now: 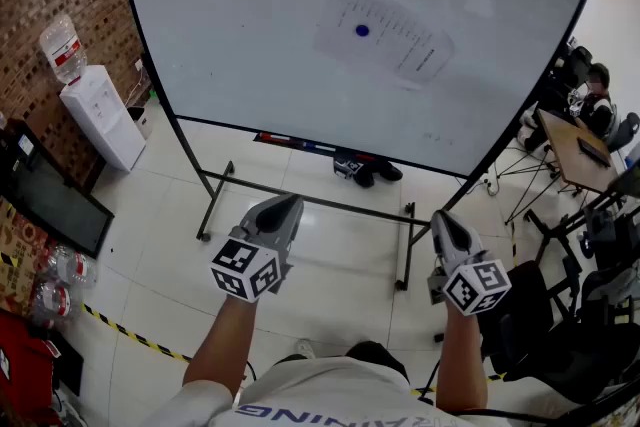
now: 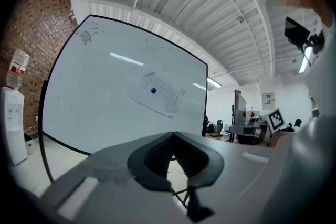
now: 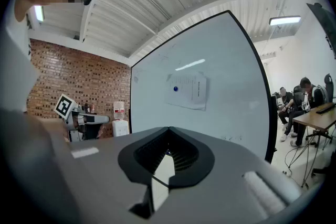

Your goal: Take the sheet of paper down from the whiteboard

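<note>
A white printed sheet of paper (image 1: 385,33) hangs tilted on the whiteboard (image 1: 250,35), pinned by a blue round magnet (image 1: 362,30). The sheet of paper (image 2: 159,93) and the magnet (image 2: 153,91) also show in the left gripper view, and the sheet of paper (image 3: 189,91) with the magnet (image 3: 175,88) in the right gripper view. My left gripper (image 1: 288,205) and right gripper (image 1: 442,218) are held level well short of the board, both shut with nothing between their jaws. The left gripper (image 2: 173,136) and the right gripper (image 3: 169,131) point at the board.
The whiteboard stands on a black wheeled frame (image 1: 305,200) over a tiled floor. A water dispenser (image 1: 100,110) stands by the brick wall at left. People sit at a desk (image 1: 575,145) at right. Yellow-black tape (image 1: 130,335) runs along the floor.
</note>
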### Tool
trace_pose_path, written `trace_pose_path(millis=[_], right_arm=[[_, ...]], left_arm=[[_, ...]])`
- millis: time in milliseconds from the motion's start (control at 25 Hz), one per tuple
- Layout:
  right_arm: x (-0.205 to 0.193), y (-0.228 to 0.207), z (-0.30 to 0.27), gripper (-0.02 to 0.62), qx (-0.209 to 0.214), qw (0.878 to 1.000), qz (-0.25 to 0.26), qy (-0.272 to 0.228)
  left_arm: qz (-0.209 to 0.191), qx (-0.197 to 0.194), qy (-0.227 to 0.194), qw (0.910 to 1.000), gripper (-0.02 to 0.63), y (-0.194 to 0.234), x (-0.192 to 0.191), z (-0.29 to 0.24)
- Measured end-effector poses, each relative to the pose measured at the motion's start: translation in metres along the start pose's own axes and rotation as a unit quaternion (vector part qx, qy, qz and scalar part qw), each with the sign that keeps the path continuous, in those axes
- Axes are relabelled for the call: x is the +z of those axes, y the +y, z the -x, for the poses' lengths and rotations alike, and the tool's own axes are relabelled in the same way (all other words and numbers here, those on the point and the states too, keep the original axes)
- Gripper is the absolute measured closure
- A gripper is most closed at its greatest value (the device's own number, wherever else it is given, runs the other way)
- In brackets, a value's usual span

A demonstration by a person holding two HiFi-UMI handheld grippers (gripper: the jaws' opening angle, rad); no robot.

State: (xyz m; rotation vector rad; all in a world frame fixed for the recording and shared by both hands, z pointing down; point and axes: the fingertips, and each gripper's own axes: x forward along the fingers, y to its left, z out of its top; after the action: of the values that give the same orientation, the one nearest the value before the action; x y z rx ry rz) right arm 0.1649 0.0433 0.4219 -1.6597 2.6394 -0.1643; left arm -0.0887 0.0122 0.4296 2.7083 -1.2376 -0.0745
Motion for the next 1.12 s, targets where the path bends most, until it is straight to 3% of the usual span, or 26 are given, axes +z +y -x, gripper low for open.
trace_pose_path(millis=[400, 880, 1120], right_arm=[[0.016, -0.023, -0.057, 0.591, 0.014, 1.0, 0.009, -0.012], [0.077, -0.14, -0.161, 0.591, 0.047, 0.997, 0.03, -0.048], [0.11, -0.164, -0.197, 0.591, 0.065, 0.995, 0.037, -0.071]], left_arm=[[0.0, -0.002, -0.002, 1.0, 0.6, 0.035, 0.004, -0.044], [-0.04, 0.02, -0.018, 0.9988, 0.6, 0.063, 0.058, -0.204], [-0.063, 0.03, -0.03, 0.9971, 0.6, 0.073, 0.088, -0.247]])
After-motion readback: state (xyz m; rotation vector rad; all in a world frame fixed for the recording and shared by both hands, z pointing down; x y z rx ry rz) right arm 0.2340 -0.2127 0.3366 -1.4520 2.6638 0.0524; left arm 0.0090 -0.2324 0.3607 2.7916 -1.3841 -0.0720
